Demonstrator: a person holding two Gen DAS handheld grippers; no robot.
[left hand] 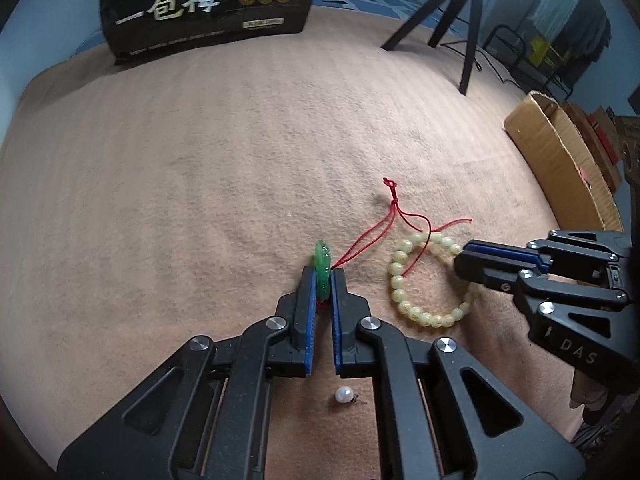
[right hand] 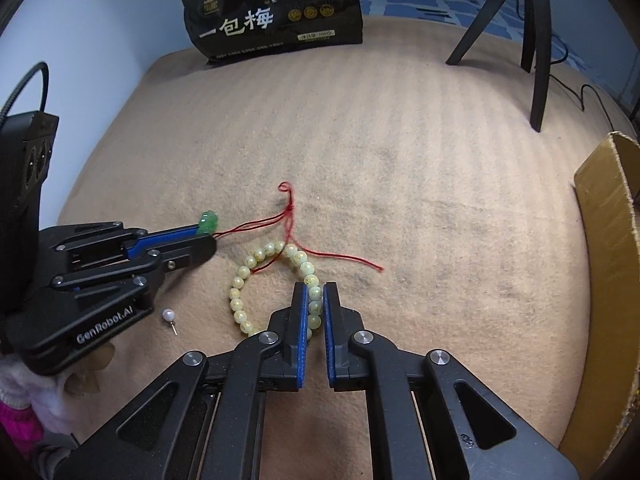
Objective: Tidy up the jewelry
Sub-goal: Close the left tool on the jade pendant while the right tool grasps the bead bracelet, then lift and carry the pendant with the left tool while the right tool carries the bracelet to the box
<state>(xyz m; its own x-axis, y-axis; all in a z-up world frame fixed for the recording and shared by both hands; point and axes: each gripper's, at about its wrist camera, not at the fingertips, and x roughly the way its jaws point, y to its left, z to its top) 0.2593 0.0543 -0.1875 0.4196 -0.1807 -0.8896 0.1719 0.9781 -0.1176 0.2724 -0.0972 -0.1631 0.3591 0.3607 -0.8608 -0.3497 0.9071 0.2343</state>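
Observation:
My left gripper [left hand: 323,276] is shut on a green jade ring pendant [left hand: 322,266], held upright on edge; its red cord [left hand: 394,216] trails right over the tan blanket. It also shows in the right wrist view [right hand: 208,222]. My right gripper [right hand: 315,290] is shut on the right side of a pale yellow bead bracelet [right hand: 256,258], which lies on the blanket; the bracelet also shows in the left wrist view [left hand: 400,280]. The red cord [right hand: 290,216] crosses the bracelet's far side. A pearl stud earring [right hand: 168,315] lies beneath my left gripper, also visible in the left wrist view [left hand: 344,394].
A tan blanket [left hand: 200,180] covers the surface. A black snack bag [left hand: 204,4] stands at the back. A black tripod [right hand: 536,40] stands at the back right. An open cardboard box [right hand: 604,260] sits along the right edge.

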